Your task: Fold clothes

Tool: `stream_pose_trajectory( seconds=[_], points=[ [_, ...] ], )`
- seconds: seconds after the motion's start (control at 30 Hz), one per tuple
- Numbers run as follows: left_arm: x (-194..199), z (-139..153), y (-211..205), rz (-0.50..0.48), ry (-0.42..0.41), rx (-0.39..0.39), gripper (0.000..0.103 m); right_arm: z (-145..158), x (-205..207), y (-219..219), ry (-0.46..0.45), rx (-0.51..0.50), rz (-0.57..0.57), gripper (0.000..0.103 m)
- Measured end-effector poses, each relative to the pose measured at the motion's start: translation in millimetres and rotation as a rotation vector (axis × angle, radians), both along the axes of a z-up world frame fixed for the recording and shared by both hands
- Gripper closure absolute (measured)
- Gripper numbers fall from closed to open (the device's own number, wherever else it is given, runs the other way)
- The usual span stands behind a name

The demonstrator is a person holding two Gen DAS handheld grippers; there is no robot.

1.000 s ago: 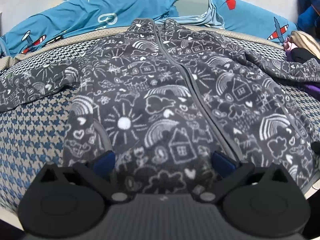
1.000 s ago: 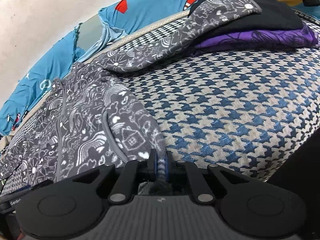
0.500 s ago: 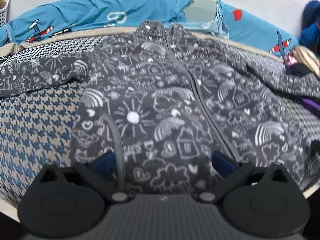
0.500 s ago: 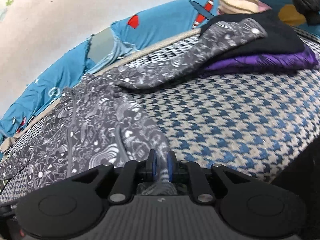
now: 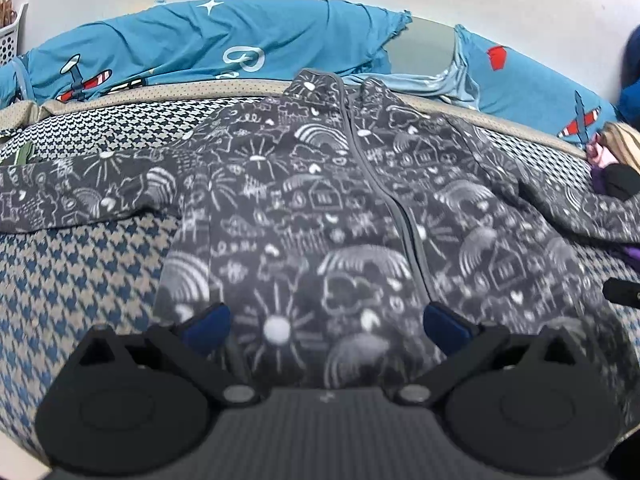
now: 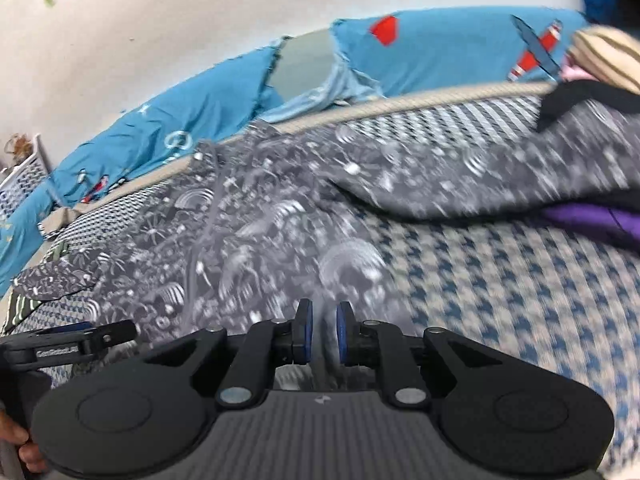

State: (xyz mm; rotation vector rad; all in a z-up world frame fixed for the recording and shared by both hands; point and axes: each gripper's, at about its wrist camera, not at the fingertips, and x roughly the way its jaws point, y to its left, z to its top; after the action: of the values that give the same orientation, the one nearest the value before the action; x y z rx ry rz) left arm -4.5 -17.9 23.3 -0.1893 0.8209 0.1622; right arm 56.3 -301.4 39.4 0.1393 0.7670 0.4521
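A dark grey zip jacket with white doodle print (image 5: 320, 208) lies spread front-up on a blue houndstooth bed, sleeves out to both sides. My left gripper (image 5: 324, 322) is open, its blue pads wide apart over the jacket's lower front, near the hem. My right gripper (image 6: 320, 334) is shut on the jacket's hem at its right bottom corner (image 6: 324, 320). The jacket (image 6: 256, 216) shows blurred in the right wrist view, its right sleeve (image 6: 500, 176) lying over a pile of clothes. The left gripper also shows in the right wrist view (image 6: 76, 338) at the far left.
A blue airplane-print sheet (image 5: 224, 52) is bunched along the wall behind the bed. Folded black and purple clothes (image 6: 592, 216) are stacked at the right, with a striped item (image 6: 600, 52) behind. A white basket (image 5: 10, 36) stands at far left. Bare houndstooth cover (image 5: 80, 272) lies beside the jacket.
The left gripper has moved forward over the jacket's lower front, still open. The right gripper, still shut on the hem, has swung and lifted; its view is now blurred.
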Motion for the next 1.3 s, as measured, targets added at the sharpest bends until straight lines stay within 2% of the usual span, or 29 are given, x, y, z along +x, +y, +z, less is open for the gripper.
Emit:
stream_pose_trajectory(
  seconds=[0.4, 0.6, 0.73, 0.83, 1.03, 1.17, 1.3],
  points=[
    [56.2, -1.3, 1.3, -0.069, -0.002, 0.048, 0.0, -1.3, 51.2, 35.0, 0.004, 0.036, 0.147, 0.09],
    [72.5, -4.0, 1.2, -0.093, 0.003, 0.057, 0.0, -15.6, 74.1, 37.5, 0.066, 0.069, 0.135, 0.09],
    [80.3, -7.1, 1.2, -0.104, 0.011, 0.056, 0.0, -27.7, 86.3, 38.5, 0.109, 0.036, 0.131, 0.09],
    [85.3, -13.0, 0.5, -0.088, 0.059, 0.073, 0.0, -37.2, 92.4, 37.7, 0.153, 0.001, 0.115, 0.09],
    [86.4, -29.0, 1.8, -0.068, 0.154, 0.07, 0.0, -39.2, 92.7, 36.5, 0.151, -0.048, 0.139, 0.094],
    [82.3, -32.8, 1.7, -0.072, 0.162, 0.076, 0.0, -36.9, 95.7, 30.8, 0.184, -0.027, 0.125, 0.096],
    [81.5, -32.2, 1.4, -0.071, 0.179, 0.074, 0.0, -23.8, 92.7, 24.4, 0.164, 0.01, 0.138, 0.09]
  ],
)
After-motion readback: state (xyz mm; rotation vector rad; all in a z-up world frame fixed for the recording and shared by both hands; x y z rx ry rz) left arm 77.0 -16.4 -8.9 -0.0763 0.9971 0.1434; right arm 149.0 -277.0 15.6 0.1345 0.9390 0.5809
